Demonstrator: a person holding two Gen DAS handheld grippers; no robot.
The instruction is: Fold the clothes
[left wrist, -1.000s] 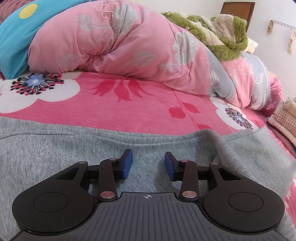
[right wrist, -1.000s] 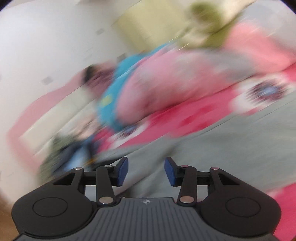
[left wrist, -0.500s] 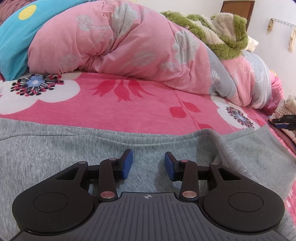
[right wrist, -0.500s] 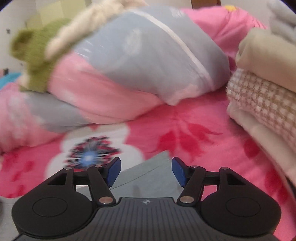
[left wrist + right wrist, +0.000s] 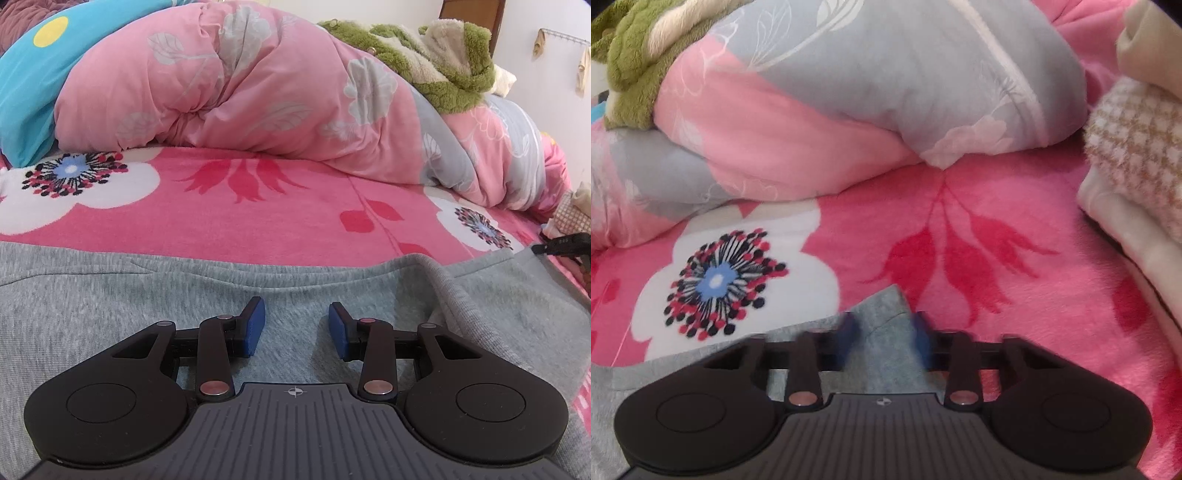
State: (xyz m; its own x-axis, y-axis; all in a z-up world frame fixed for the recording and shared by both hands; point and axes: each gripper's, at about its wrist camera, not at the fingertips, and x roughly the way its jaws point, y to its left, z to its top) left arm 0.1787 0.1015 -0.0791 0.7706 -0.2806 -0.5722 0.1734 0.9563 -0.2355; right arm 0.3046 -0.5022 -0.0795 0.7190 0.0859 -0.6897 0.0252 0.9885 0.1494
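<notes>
A grey sweatshirt-like garment (image 5: 155,295) lies flat on the pink flowered blanket (image 5: 258,221). My left gripper (image 5: 296,325) hovers low over its middle, open, with nothing between the blue pads. In the right wrist view a pointed corner of the grey garment (image 5: 886,325) lies between the fingers of my right gripper (image 5: 884,332). Its blue pads are blurred and stand apart on either side of the corner, so it is open. The dark tip of the right gripper (image 5: 565,243) also shows at the garment's far right corner in the left wrist view.
A bunched pink and grey quilt (image 5: 240,85) with a green fleece (image 5: 443,66) on top lines the back of the bed. A blue cushion (image 5: 26,74) lies at the left. Folded cream and checked textiles (image 5: 1137,166) are stacked at the right.
My right gripper swung from the left part of the bed to the garment's right corner, moved down onto it, and its fingers have narrowed. The left gripper has stayed still.
</notes>
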